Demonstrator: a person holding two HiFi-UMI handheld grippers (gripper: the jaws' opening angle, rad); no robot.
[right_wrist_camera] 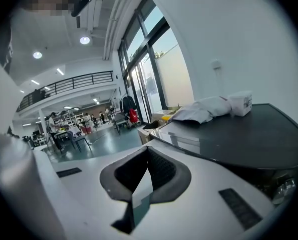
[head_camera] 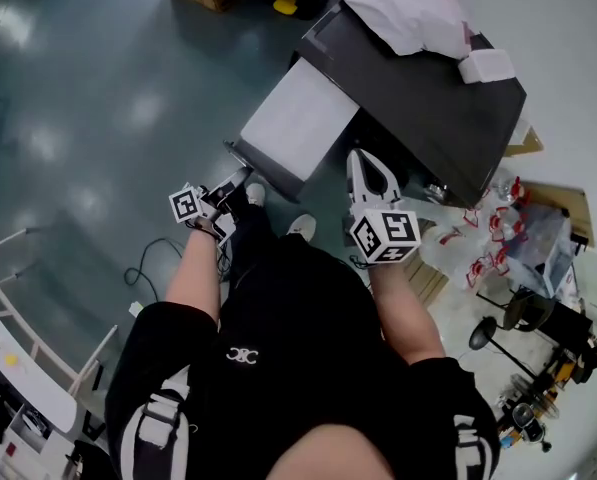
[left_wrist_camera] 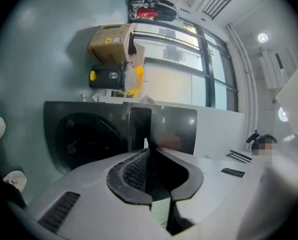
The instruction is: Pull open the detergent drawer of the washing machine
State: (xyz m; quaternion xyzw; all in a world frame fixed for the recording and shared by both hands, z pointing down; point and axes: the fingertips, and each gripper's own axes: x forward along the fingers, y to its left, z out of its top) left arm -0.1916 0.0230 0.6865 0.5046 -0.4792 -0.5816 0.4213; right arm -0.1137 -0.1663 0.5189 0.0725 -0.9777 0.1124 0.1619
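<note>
Down by the person's shoes, the white-bodied, dark-fronted washing machine (head_camera: 298,118) stands beside a black slab-like tabletop (head_camera: 428,108). In the left gripper view its round dark door (left_wrist_camera: 71,134) fills one side of the glossy front. Just beside the door sits a matt dark rectangular panel (left_wrist_camera: 139,124), which I take to be the detergent drawer. The left tongs (left_wrist_camera: 148,143) have their tips almost together right in front of that panel's edge. Nothing shows between them, and I cannot tell whether they pinch a lip of it. The right tongs (right_wrist_camera: 149,150) are closed and empty, near the black tabletop, where a crumpled white cloth (right_wrist_camera: 201,109) and a small white box (right_wrist_camera: 241,103) lie.

The step in hand, as I judge it, is getting a sure hold on the detergent drawer. To do it well, the tips should hook or pinch its recessed edge firmly before any pull. The pull should then run straight out, square to the front, slow and even. Levering it sideways may make the tips slip off the glossy face. The right tongs are best kept out of the drawer's path.
</note>
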